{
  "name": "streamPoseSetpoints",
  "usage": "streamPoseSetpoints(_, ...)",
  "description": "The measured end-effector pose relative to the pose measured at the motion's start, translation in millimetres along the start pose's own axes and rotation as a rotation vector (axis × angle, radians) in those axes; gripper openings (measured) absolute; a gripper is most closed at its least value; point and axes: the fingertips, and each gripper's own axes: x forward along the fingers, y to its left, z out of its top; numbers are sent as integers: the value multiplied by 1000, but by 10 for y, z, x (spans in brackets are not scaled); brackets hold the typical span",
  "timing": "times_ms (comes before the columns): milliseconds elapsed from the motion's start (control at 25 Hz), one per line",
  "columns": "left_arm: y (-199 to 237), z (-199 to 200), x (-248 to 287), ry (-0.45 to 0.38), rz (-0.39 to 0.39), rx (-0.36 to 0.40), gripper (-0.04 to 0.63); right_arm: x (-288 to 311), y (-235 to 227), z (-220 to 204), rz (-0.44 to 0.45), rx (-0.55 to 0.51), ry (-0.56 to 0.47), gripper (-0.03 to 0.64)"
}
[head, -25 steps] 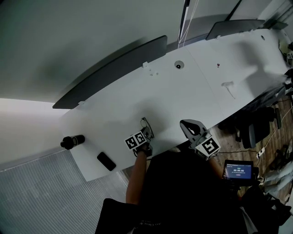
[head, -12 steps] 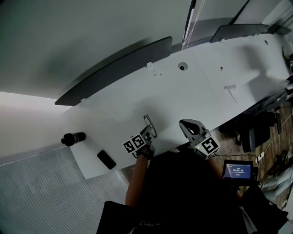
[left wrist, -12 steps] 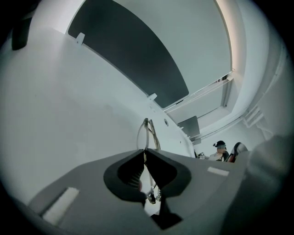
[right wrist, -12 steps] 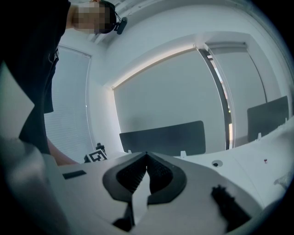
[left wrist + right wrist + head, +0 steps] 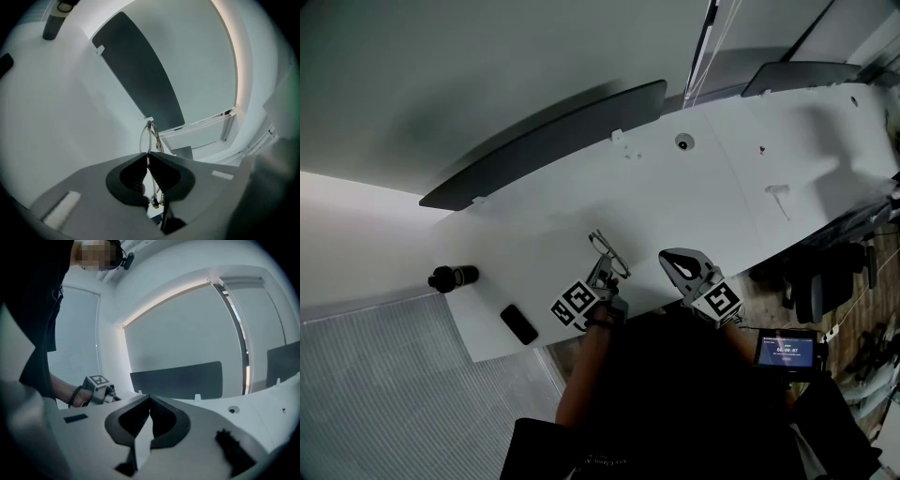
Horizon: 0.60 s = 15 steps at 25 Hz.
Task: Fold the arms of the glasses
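Observation:
Thin-rimmed glasses (image 5: 608, 251) hang above the white table (image 5: 703, 202), near its front edge. My left gripper (image 5: 604, 272) has just closed its jaws and is shut on them. In the left gripper view the frame (image 5: 146, 135) sticks out past the pinched left gripper (image 5: 148, 157), and part of the glasses shows behind the pads. My right gripper (image 5: 667, 257) hovers just right of the glasses, apart from them. In its own view the right gripper (image 5: 150, 398) is shut with nothing in it, and the left gripper's marker cube (image 5: 97, 381) shows at the left.
A black cylinder (image 5: 451, 277) and a flat black object (image 5: 518, 324) lie at the table's left end. A dark divider panel (image 5: 546, 141) lines the far edge. A round grommet (image 5: 682, 142) and a small white piece (image 5: 778, 197) sit farther right. A lit screen (image 5: 786, 349) is beside the person.
The left gripper closed on the glasses, which lay on the table, and rose with them while rolling. The right gripper drifted a little to the left.

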Motion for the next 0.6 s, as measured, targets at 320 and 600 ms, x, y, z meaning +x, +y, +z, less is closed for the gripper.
streamPoseSetpoints(320,-356,276,33,-84,-31,-31,29,287,412,-249,84,-467,156,71)
streamPoseSetpoints(600,-436,207,55,-73,-56,-58,29,387,453,-357,106,-540,204,78)
